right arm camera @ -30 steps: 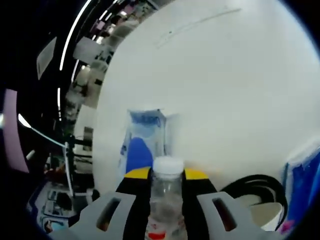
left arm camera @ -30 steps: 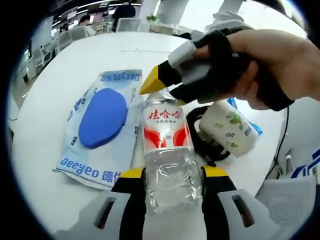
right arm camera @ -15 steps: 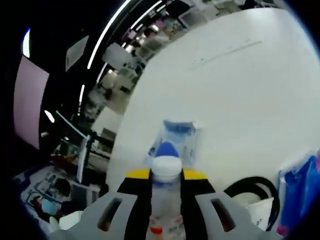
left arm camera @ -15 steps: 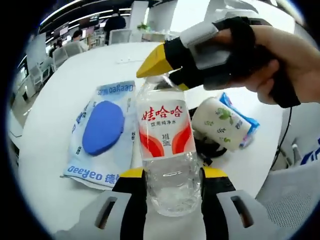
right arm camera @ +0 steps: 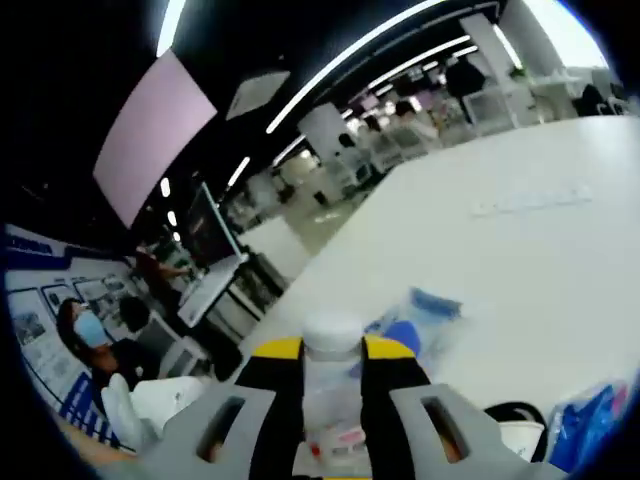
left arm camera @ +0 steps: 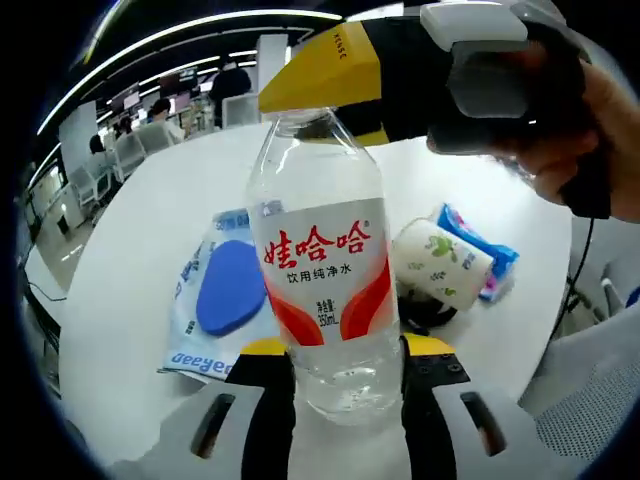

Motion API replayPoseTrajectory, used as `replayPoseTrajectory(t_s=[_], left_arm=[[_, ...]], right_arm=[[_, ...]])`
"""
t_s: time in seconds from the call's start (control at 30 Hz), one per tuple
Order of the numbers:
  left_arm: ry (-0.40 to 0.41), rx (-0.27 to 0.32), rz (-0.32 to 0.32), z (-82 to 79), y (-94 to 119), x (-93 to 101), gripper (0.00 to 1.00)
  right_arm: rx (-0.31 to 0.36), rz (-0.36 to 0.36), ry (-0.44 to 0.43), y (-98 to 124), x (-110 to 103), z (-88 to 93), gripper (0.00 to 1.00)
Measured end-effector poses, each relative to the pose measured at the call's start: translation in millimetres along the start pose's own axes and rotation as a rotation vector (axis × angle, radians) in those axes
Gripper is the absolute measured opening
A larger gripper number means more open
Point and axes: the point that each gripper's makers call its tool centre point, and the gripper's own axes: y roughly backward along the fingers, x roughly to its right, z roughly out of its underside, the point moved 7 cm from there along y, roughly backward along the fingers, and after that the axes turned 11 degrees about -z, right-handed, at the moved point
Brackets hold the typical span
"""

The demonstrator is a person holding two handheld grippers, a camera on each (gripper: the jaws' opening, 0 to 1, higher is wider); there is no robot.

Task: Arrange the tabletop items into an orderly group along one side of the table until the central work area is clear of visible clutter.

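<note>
The water bottle (left arm camera: 326, 270) stands upright between both pairs of fingers: left gripper (left arm camera: 345, 350) pinching its base, right gripper (right arm camera: 332, 350) its neck (cap (right arm camera: 331, 331) just above).

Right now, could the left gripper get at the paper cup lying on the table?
Probably not yet: the left gripper is shut on the water bottle, which the right gripper also holds at the neck. The paper cup lies beyond, otherwise unobstructed.

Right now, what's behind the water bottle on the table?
Behind the water bottle: a blue pad on its packet, a tipped paper cup, a blue wipes pack. The bottle hides what lies between them.
</note>
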Motion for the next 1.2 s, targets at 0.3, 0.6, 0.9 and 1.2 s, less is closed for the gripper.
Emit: replayPoseTrajectory(t_s=[0.3, 0.6, 0.9, 1.2], left_arm=[[-0.067, 0.121, -0.031, -30.3, 1.4, -0.1, 0.39], [-0.104, 0.185, -0.04, -54.0, -11.6, -1.6, 0.39], [-0.102, 0.213, -0.046, -74.8, -41.5, -5.6, 0.4], [-0.104, 0.24, -0.045, -96.3, -77.2, -8.0, 0.4]], right_arm=[[0.07, -0.048, 0.116, 13.5, -10.4, -26.0, 0.17], [0.087, -0.101, 0.201, 17.8, -4.0, -48.9, 0.17], [0.076, -0.122, 0.278, 9.2, 16.7, -66.9, 0.17], [0.086, -0.134, 0.345, 3.7, 45.0, -84.3, 0.17]])
